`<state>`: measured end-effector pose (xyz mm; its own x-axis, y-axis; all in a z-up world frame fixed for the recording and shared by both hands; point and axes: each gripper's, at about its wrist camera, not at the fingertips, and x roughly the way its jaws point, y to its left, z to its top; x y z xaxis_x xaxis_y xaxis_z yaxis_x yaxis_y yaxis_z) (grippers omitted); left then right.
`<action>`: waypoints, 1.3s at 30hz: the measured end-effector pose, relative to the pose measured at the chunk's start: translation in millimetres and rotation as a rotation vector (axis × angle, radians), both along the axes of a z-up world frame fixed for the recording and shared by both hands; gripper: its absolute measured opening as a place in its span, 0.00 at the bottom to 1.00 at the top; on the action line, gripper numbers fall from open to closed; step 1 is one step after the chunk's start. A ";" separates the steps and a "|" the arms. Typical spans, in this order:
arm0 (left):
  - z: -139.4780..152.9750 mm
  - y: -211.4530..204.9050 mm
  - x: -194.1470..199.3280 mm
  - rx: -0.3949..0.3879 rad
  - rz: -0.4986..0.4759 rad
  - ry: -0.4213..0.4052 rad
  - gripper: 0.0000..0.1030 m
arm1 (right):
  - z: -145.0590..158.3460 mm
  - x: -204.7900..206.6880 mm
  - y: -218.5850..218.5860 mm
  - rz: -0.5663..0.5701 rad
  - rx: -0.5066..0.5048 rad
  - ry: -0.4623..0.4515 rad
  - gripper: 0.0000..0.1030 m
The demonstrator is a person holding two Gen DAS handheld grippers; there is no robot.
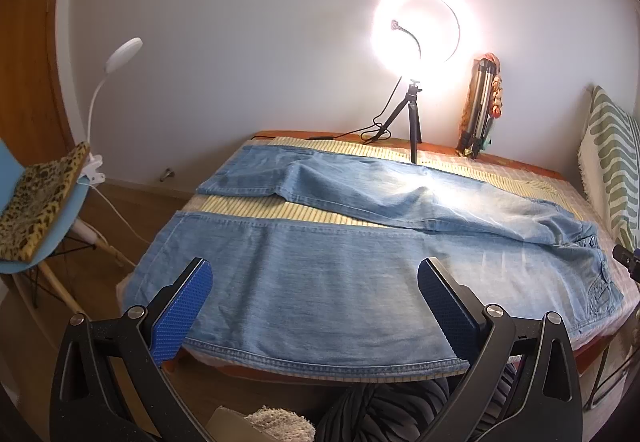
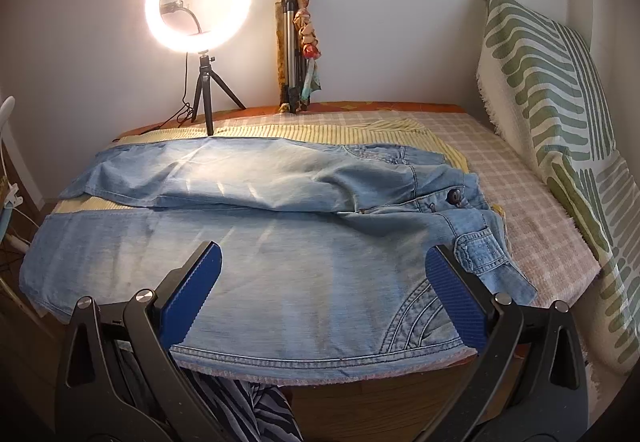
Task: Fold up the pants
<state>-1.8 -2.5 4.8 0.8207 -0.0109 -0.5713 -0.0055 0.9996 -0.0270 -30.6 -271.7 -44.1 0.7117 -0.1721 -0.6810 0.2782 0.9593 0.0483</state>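
Observation:
Light blue jeans (image 1: 320, 274) lie spread flat across the bed, legs running to the left and waist to the right. The near leg lies along the bed's front edge and the far leg (image 1: 360, 186) angles off behind it. In the right wrist view the jeans (image 2: 280, 262) show their waist button (image 2: 455, 196) and a stitched pocket (image 2: 424, 318) at the right. My left gripper (image 1: 314, 284) hovers open above the near leg, nothing between its blue pads (image 1: 180, 314). My right gripper (image 2: 324, 270) is open above the thigh and pocket area, also holding nothing.
A lit ring light on a small tripod (image 1: 414, 130) stands at the bed's far edge, beside a folded tripod (image 1: 480, 106) leaning on the wall. A green-patterned cushion (image 2: 560, 130) lines the right side. Left of the bed stand a blue chair (image 1: 36, 210) and a clip lamp (image 1: 120, 54).

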 end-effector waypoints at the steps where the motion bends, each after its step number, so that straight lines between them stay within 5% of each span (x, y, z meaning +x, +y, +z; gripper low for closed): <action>1: -0.3 -0.1 -0.7 0.001 0.000 -0.001 0.99 | -0.8 -0.2 -0.2 0.000 0.001 0.000 1.00; 39: -0.4 3.0 -1.1 -0.026 -0.007 -0.005 0.99 | 1.0 2.2 4.5 0.018 -0.005 0.003 1.00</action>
